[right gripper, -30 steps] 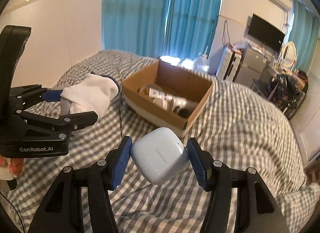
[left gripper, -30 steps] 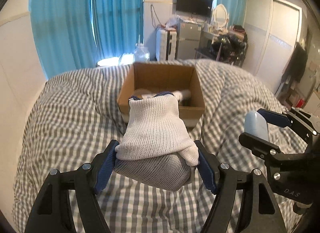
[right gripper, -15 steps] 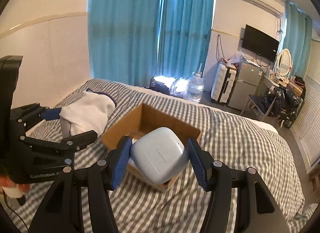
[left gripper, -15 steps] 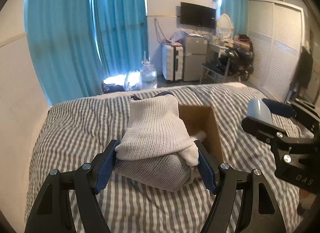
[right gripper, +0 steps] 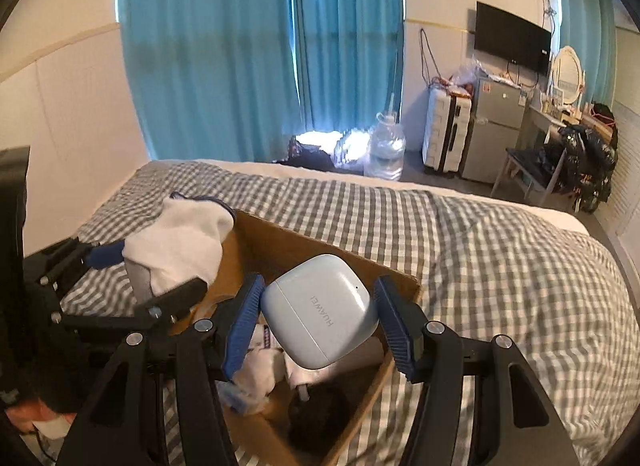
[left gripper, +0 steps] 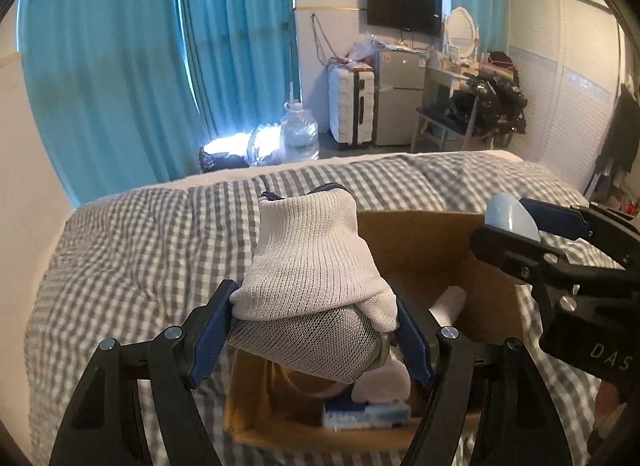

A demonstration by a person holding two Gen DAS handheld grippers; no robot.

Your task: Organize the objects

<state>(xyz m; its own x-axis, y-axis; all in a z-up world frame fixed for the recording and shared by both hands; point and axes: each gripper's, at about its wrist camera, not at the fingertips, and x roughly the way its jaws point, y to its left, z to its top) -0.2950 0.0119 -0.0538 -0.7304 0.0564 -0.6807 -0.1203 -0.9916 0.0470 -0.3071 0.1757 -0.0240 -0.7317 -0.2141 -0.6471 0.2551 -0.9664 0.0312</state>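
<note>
The left gripper (left gripper: 314, 330) is clamped on a rolled-up white sock bundle (left gripper: 308, 266). Its blue pads press on both sides of the bundle. The bundle is soft and knitted, with a grey mesh part at the bottom, and it hangs right over the open cardboard box (left gripper: 424, 250). The right gripper (right gripper: 320, 326) is clamped on a small light blue earbud case (right gripper: 320, 310). The case has rounded corners and some letters on its lid. It sits tight between the two blue pads, tilted a little, and it is above the box (right gripper: 280, 242) too. From the left wrist view, the right gripper (left gripper: 520, 225) shows on the right side, with the blue case (left gripper: 510, 215) peeking out. From the right wrist view, the left gripper (right gripper: 140, 270) shows on the left side, with the sock bundle (right gripper: 180, 242) in it. The two grippers are near each other, side by side. The box sits on a bed with a grey and white checked blanket (right gripper: 500, 258). Inside the box there are some white things and a dark thing, but they are blurry. Behind the bed hang blue curtains (left gripper: 160, 65).
</note>
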